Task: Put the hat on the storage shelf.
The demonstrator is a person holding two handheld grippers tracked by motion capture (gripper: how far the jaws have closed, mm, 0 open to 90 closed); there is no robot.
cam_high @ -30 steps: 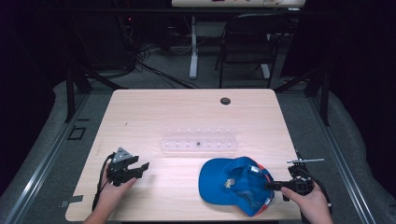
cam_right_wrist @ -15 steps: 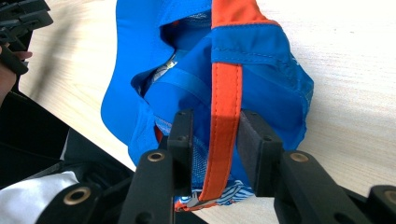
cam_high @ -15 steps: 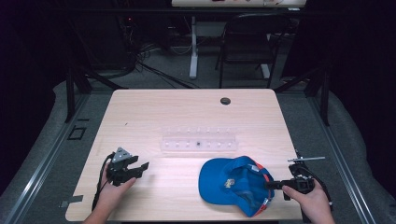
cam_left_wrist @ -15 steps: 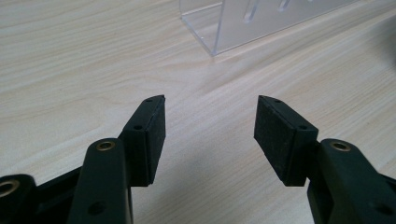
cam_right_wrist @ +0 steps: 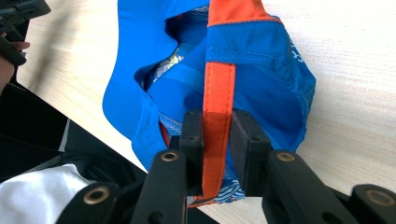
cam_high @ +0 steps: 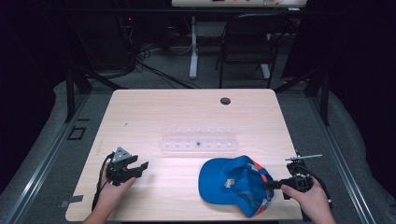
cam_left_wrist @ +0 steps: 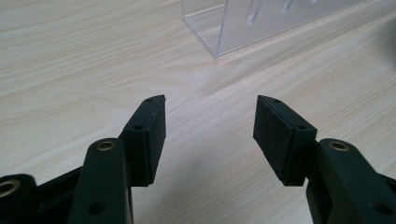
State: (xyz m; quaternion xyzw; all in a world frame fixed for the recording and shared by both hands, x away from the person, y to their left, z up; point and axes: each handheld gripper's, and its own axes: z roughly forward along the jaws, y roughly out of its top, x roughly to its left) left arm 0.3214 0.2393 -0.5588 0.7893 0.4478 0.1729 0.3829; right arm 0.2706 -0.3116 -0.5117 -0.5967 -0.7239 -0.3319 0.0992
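So from the high view, the blue cap [cam_high: 231,184] sits on the desk [cam_high: 154,112] near the front right corner, lying with its inside facing up and an orange strap [cam_high: 258,171] along its right side. The right claw [cam_high: 271,185] comes in from the right edge and meets the cap at that strap side, with the person's right hand [cam_high: 310,200] wrapped around its body. Over on the front left, the left claw [cam_high: 140,168] hovers just above the bare wood, well apart from the cap. A clear acrylic rack [cam_high: 198,142] lies across the middle of the desk, between the two claws and a bit further back. There's a small dark round hole [cam_high: 225,101] near the far edge.

Left gripper view: the left claw [cam_left_wrist: 210,135] is spread wide with nothing between its pads, just wood grain under it. A corner of the clear rack [cam_left_wrist: 243,28] pokes in at the top.

Right gripper view: the right claw [cam_right_wrist: 217,140] has just been closing, and now it's pinched narrow on the orange strap [cam_right_wrist: 218,88], both pads pressed against it. The blue cap [cam_right_wrist: 275,79] fans out beyond the jaws, resting on the desk [cam_right_wrist: 355,93].
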